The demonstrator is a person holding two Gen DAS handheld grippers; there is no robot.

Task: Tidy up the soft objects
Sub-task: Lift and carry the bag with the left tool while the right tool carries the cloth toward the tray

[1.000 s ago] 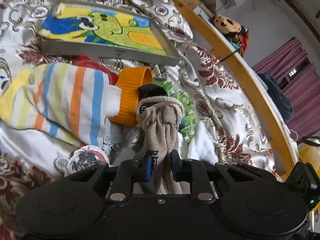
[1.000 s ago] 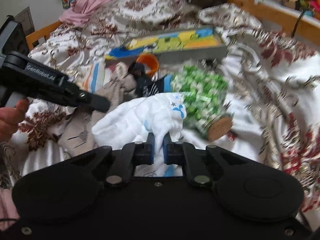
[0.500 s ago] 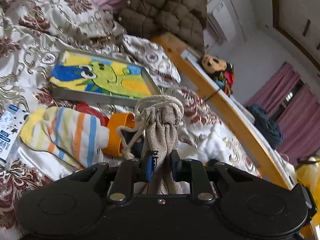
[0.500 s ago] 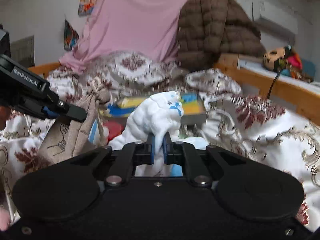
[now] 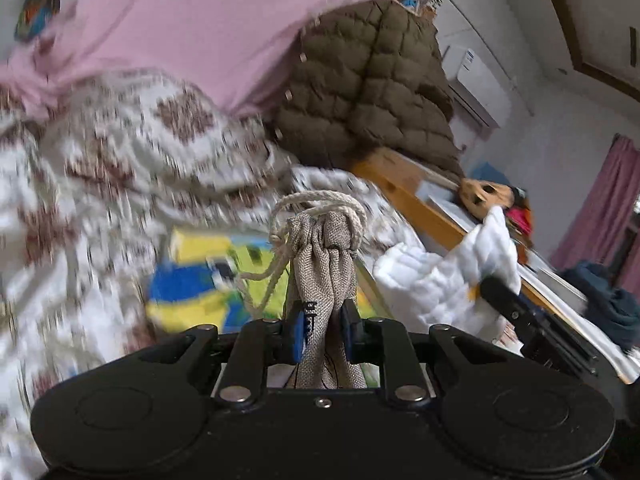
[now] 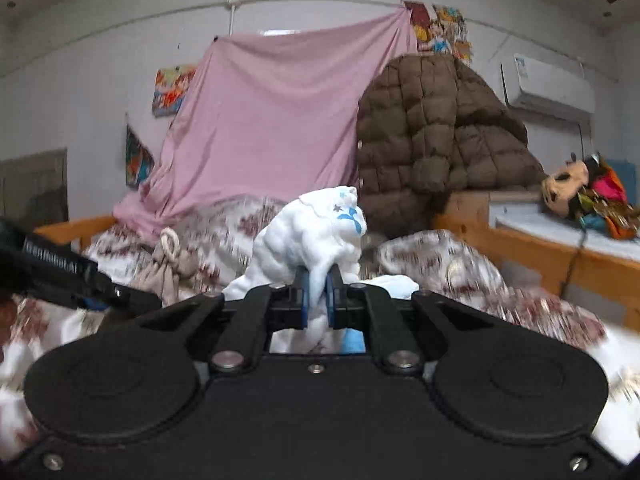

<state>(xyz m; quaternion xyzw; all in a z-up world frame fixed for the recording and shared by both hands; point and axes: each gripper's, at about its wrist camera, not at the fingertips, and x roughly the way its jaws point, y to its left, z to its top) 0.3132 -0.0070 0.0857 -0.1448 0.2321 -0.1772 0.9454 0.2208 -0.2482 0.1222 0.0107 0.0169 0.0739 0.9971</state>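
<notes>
My left gripper (image 5: 322, 330) is shut on a beige burlap drawstring pouch (image 5: 324, 264) and holds it upright above the bed. The pouch also shows in the right wrist view (image 6: 168, 266), at the left. My right gripper (image 6: 317, 300) is shut on a white quilted cloth with blue marks (image 6: 316, 236), lifted off the bed. That cloth also shows in the left wrist view (image 5: 444, 276), to the right of the pouch. The colourful picture tray (image 5: 200, 284) lies blurred on the bed, beyond and below the pouch.
A patterned bedspread (image 5: 100, 184) covers the bed. A brown puffer jacket (image 6: 436, 128) and a pink sheet (image 6: 272, 120) stand behind. A wooden bed rail (image 5: 404, 196) runs along the right, with a stuffed toy (image 6: 576, 184) on the ledge.
Both grippers have risen from the bed with the pouch and the white cloth held. The views have tilted up from the bedspread and the clutter on it toward the wall.
</notes>
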